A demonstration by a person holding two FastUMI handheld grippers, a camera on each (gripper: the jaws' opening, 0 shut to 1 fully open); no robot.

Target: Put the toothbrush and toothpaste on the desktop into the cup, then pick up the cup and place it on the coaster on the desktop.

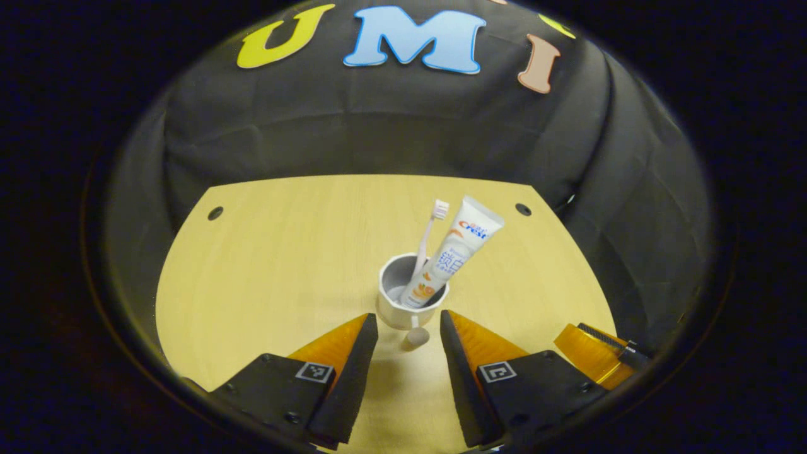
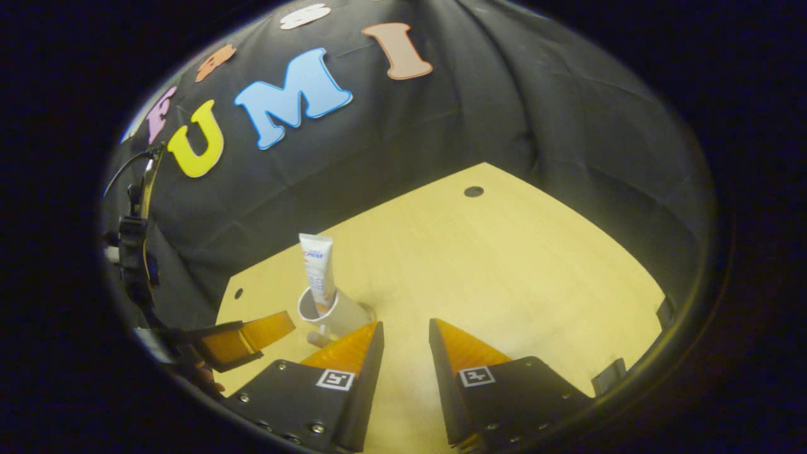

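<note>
A white cup (image 1: 396,312) stands upright on the wooden desktop (image 1: 284,252), its stub handle (image 1: 416,338) pointing toward me. Inside it lean a white toothbrush (image 1: 430,230), bristles up, and a white toothpaste tube (image 1: 457,249). My left gripper (image 1: 408,320) is open just short of the cup, a fingertip on either side of the handle, touching nothing. In the right gripper view the cup (image 2: 343,314) with the toothpaste tube (image 2: 317,268) is at the left, beside my open right gripper (image 2: 405,325), which holds nothing. The left gripper (image 2: 246,340) shows left of the cup there.
The right gripper (image 1: 592,353) shows at the lower right of the left gripper view. Round holes (image 1: 215,212) (image 1: 522,209) mark the desktop's far corners. Black cloth walls the booth on all sides. Bare wood (image 2: 504,271) stretches right of the cup.
</note>
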